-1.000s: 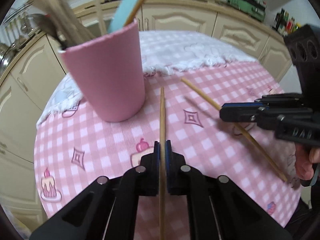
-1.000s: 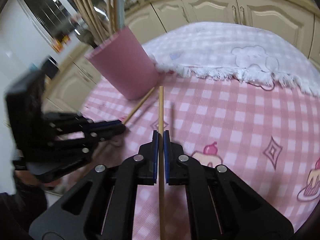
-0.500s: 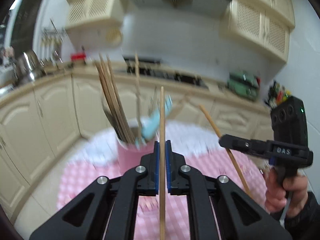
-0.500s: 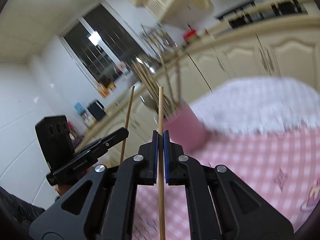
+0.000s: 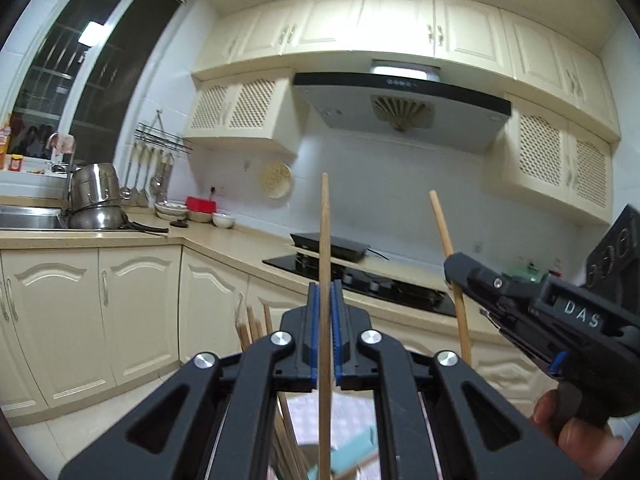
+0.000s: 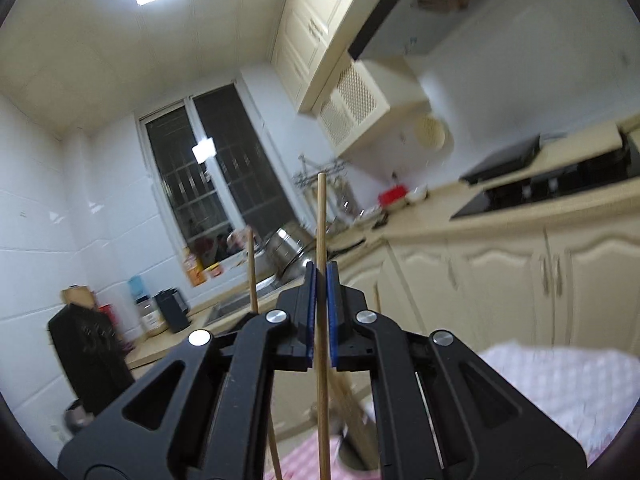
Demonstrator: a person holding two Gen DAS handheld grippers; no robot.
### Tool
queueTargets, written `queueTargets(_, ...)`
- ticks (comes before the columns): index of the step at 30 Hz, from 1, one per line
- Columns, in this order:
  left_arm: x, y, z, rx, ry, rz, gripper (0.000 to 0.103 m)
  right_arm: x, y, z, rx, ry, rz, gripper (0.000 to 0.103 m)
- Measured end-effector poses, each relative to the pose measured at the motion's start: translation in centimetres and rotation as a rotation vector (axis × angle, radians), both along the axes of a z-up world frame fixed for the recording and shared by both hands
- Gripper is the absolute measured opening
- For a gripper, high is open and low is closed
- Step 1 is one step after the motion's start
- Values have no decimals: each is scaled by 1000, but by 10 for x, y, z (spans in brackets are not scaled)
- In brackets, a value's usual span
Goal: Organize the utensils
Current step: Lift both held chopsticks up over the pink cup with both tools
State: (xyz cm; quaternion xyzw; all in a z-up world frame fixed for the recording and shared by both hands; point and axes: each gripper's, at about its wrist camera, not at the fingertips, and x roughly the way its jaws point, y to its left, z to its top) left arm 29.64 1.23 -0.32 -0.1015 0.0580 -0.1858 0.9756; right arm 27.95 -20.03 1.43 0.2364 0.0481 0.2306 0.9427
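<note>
My left gripper [image 5: 325, 292] is shut on a wooden chopstick [image 5: 325, 224] that stands upright between its blue pads. To its right, my right gripper [image 5: 454, 270] is held by a person's hand [image 5: 576, 436] and grips a second chopstick [image 5: 442, 228], tilted slightly left. In the right wrist view, the right gripper [image 6: 321, 280] is shut on its chopstick [image 6: 320, 216]. The left gripper's chopstick [image 6: 252, 268] rises to its left. Tops of several chopsticks [image 5: 252, 330] in the holder and a teal utensil [image 5: 356, 446] show low behind the left fingers.
Both grippers point level at the kitchen: cream cabinets [image 5: 64, 312], a black hob [image 5: 360, 280], a range hood [image 5: 400, 96], and pots [image 5: 96, 196] by the sink. The pink checked tablecloth [image 6: 300, 456] and a white cloth [image 6: 560, 384] lie below.
Both grippers rose off the table with their chopsticks and tipped from looking down at the pink cup to looking level. The cup dropped out of view below them.
</note>
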Motion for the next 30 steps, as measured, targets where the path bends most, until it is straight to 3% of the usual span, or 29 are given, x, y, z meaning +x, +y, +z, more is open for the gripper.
queueTargets(14,43,-7,-45,-28,15,49,5,39,24,-53,-35,44,-85,6)
queueTargets(28,40,-17,-70,5,25,65,6,40,29,-55,-133,78,-75,7)
queueTargets(29,39,-17,-70,10,29,72,8,39,31,-55,-143,83,-71,10)
queueTargets(30,38,-17,-70,21,37,77,21,36,31,-55,-151,90,-64,15)
